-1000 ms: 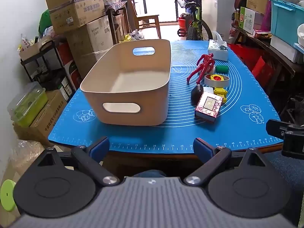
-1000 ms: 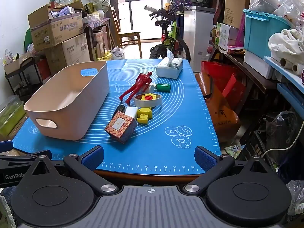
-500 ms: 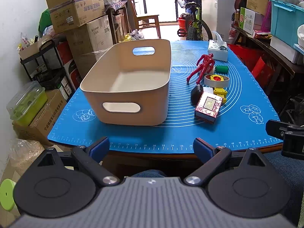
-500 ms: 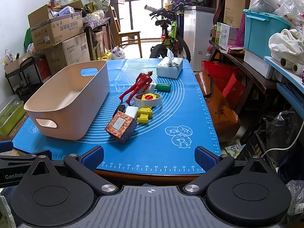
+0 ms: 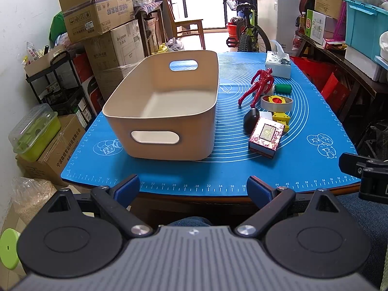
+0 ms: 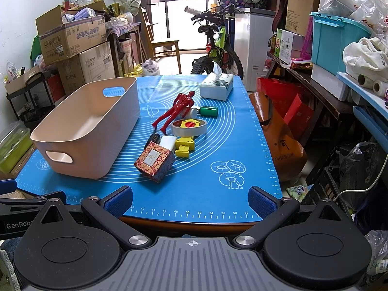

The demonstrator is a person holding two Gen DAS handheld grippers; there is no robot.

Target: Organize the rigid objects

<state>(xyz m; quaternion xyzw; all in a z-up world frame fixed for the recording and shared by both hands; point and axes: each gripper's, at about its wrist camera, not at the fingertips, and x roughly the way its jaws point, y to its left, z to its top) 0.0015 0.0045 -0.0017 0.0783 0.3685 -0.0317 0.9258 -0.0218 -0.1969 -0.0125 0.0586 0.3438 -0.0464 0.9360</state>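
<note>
An empty beige bin (image 5: 167,104) (image 6: 92,126) with cut-out handles stands on the left of the blue mat (image 5: 218,169) (image 6: 218,145). To its right lie a patterned red box (image 5: 266,137) (image 6: 155,161), a black mouse-like object (image 5: 251,119), a yellow toy (image 6: 184,146), a tape roll (image 5: 277,101) (image 6: 189,127), a red figure (image 5: 259,86) (image 6: 175,111) and a green cylinder (image 5: 283,88) (image 6: 208,111). My left gripper (image 5: 193,190) and my right gripper (image 6: 190,200) both stand open at the table's near edge, holding nothing.
A tissue box (image 5: 277,64) (image 6: 216,86) sits at the mat's far right. Cardboard boxes (image 5: 97,17) and a shelf crowd the left side. A bicycle (image 6: 218,48) stands behind the table. Bags and a teal crate (image 6: 337,43) line the right.
</note>
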